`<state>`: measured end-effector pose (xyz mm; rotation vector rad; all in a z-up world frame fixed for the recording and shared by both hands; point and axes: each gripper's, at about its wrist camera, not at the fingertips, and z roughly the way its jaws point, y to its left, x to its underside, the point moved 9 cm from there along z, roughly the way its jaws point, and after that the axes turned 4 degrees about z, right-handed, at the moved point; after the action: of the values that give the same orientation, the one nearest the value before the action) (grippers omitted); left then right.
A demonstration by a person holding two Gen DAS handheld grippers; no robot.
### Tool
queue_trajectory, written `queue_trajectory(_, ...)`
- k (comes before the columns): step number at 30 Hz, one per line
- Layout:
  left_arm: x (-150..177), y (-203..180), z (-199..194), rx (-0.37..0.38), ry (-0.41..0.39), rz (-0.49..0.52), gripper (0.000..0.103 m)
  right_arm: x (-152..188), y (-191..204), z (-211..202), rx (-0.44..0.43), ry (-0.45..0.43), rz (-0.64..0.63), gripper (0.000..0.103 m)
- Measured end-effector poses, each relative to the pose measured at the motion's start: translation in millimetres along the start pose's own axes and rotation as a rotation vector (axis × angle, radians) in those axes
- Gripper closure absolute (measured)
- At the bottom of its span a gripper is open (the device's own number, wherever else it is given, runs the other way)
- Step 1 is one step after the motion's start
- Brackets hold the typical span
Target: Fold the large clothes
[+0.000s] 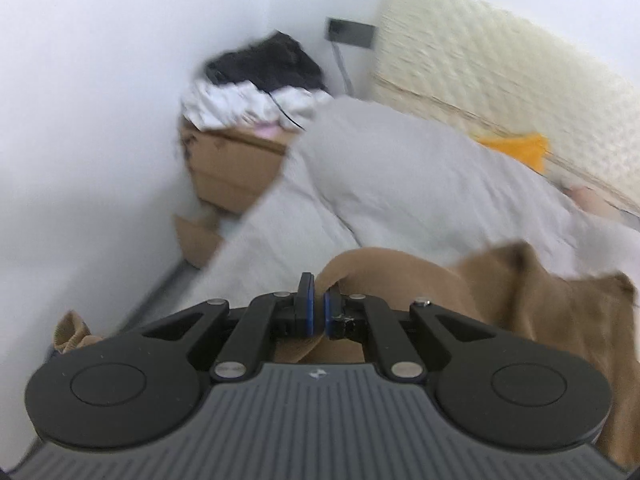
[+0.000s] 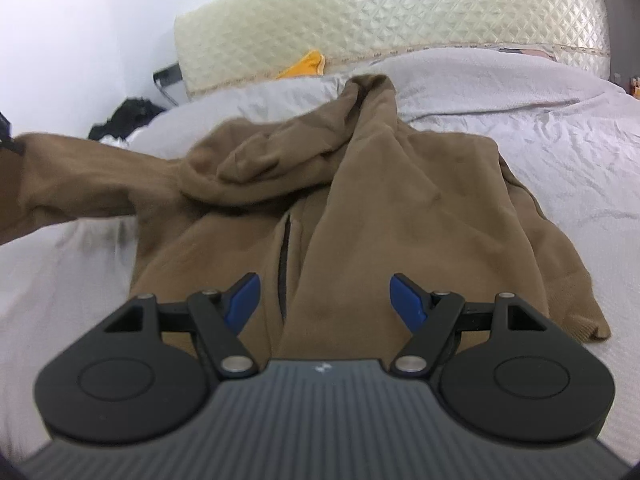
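A large brown zip hoodie [image 2: 400, 200] lies on the grey bedspread [image 2: 540, 128], hood toward the headboard, zipper running down its middle. Its left sleeve [image 2: 80, 184] is pulled out and lifted off the bed to the left. My left gripper [image 1: 318, 300] is shut on a fold of this brown fabric [image 1: 400, 280], held above the bed. My right gripper [image 2: 324, 300] hovers open over the hoodie's lower front, beside the zipper, with nothing pinched between its blue pads.
A cream quilted headboard [image 2: 400, 12] backs the bed, with a yellow cloth [image 2: 306, 64] at its foot. A cardboard box [image 1: 232, 168] heaped with dark and white clothes [image 1: 260, 84] stands in the wall corner left of the bed. White walls close in on the left.
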<state>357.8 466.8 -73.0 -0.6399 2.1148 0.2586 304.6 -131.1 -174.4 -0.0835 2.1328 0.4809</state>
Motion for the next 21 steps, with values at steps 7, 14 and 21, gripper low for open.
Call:
queue_trajectory(7, -37.1, 11.7, 99.7, -0.111, 0.052, -0.009, 0.097, -10.6, 14.7, 29.7, -0.064, -0.014, 0.037, 0.029)
queue_trajectory(14, 3.8, 46.0, 201.7, -0.180, 0.118, -0.088, 0.097, 0.9, 23.6, 72.8, -0.056, 0.049, -0.003, 0.028)
queue_trajectory(21, 20.5, 35.5, 225.6, -0.229, 0.135, -0.049, 0.089, 2.9, 21.3, 84.2, -0.064, 0.055, -0.005, 0.027)
